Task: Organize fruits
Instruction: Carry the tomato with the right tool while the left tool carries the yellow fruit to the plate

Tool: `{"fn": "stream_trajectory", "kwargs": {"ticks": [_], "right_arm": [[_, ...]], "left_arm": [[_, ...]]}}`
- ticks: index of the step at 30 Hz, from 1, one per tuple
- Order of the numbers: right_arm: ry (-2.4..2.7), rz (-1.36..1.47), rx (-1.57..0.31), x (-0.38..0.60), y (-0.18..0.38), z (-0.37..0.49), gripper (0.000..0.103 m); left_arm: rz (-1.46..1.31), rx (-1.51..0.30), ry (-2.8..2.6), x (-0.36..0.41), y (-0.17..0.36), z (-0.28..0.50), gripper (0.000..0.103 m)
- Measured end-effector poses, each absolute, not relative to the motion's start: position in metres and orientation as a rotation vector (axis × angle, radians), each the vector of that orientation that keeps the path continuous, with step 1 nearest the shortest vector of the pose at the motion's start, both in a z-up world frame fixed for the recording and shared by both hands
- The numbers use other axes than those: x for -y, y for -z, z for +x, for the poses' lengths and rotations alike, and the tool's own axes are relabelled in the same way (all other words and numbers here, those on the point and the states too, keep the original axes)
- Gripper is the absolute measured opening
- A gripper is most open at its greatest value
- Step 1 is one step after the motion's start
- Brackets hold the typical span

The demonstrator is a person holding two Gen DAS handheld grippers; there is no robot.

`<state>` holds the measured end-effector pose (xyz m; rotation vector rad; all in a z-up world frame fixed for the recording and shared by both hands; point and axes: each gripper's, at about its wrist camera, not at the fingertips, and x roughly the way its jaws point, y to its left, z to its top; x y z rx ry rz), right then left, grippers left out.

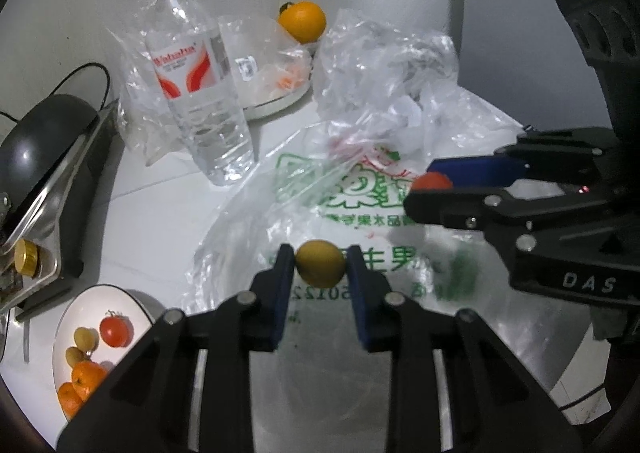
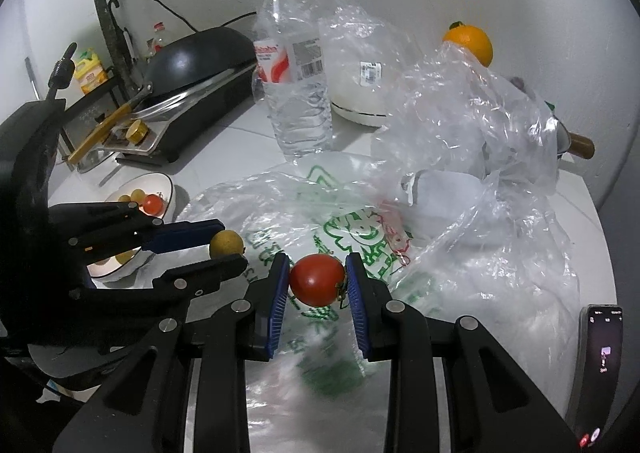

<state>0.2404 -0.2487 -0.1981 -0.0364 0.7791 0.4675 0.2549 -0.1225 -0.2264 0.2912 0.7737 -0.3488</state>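
Jaws clamped on fruit above bag-strewn white counter [image 2: 240, 141].

Left gripper [image 1: 321, 262] clamps yellow fruit [image 1: 320, 263] at centre, over printed bag [image 1: 360, 189]. Right gripper [image 1: 432, 182] at right pinches red fruit [image 1: 431, 181]. Bowl [image 1: 80, 305] lower left (mixed fruit inside), bottle [image 1: 196, 85] upper left.

A clear water bottle [image 2: 296, 65] stands upright on the white counter [image 2: 240, 141], with a black wok [image 2: 192, 57] on its cooker to its left, crumpled clear plastic bags [image 2: 472, 121] to its right, and a lit phone [image 2: 602, 369] at the counter's right edge.
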Motion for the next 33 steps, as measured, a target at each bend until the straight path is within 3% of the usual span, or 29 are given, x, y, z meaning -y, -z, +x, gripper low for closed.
{"fn": "stream_trajectory", "kwargs": {"ticks": [33], "right_arm": [[-0.475, -0.111, -0.727, 0.208, 0.165, 0.183, 0.031]], "left_arm": [[0.236, -0.676, 0.351, 0.084, 0.186, 0.188, 0.028]]}}
